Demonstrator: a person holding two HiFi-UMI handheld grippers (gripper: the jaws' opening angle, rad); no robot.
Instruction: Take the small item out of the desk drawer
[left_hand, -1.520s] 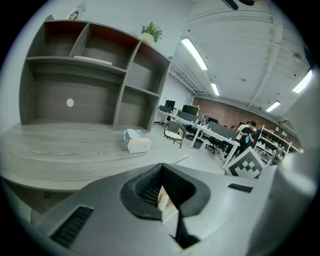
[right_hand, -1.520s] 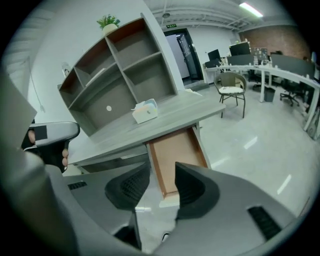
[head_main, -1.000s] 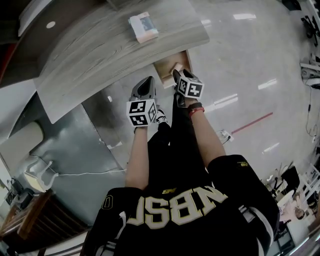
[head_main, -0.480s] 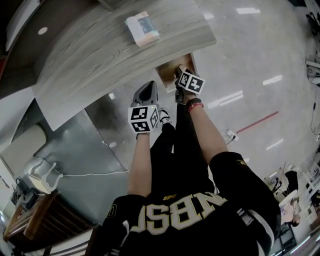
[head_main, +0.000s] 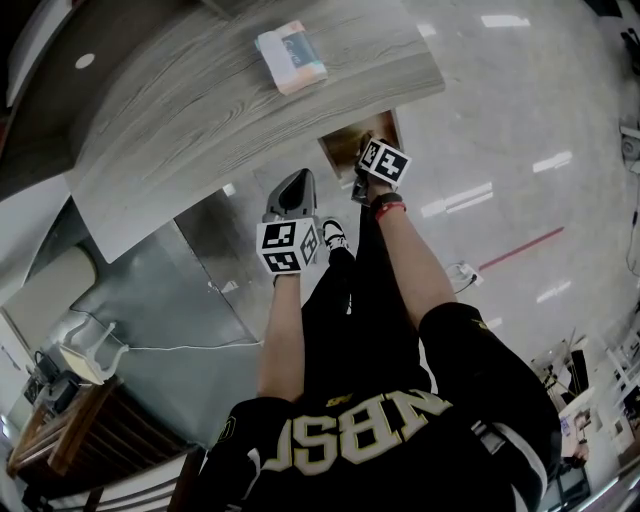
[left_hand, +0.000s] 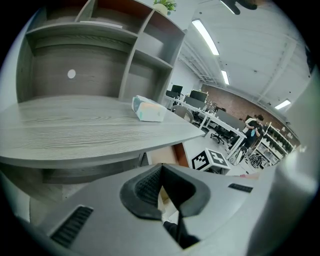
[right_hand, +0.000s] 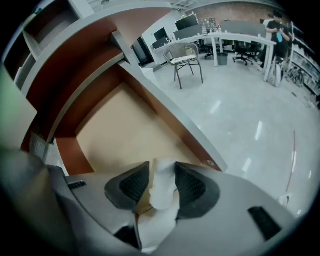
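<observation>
Big grey wood-grain desk (head_main: 200, 110) lay ahead of and above both sets of jaws. A pastel tissue pack (head_main: 290, 55) sat on top, well beyond the left jaws, no part of the job. Under the desk edge the wooden drawer w/ tan floor and red-brown walls (right_hand: 115, 130) stood pulled out. Its floor spread in front of and below the right jaws, so access from above was free. Right gripper (right_hand: 162, 169) pointed steeply down into it, prob. because the drawer only opens to the top. Its jaws had just been closing and were clamped on the small white crumpled item (right_hand: 162, 192). The item filled the gap betw. the pads, touching both, and ran back toward the gripper body. So it sat betw. the right jaws, within the drawer, not yet lifted out. Left gripper (left_hand: 160, 172) hung short of the desk edge, jaws clenched together w/ nothing betw. them, likely parked clear since one gripper suffices. Item looked soft, so prob. squashes rather than slips.
</observation>
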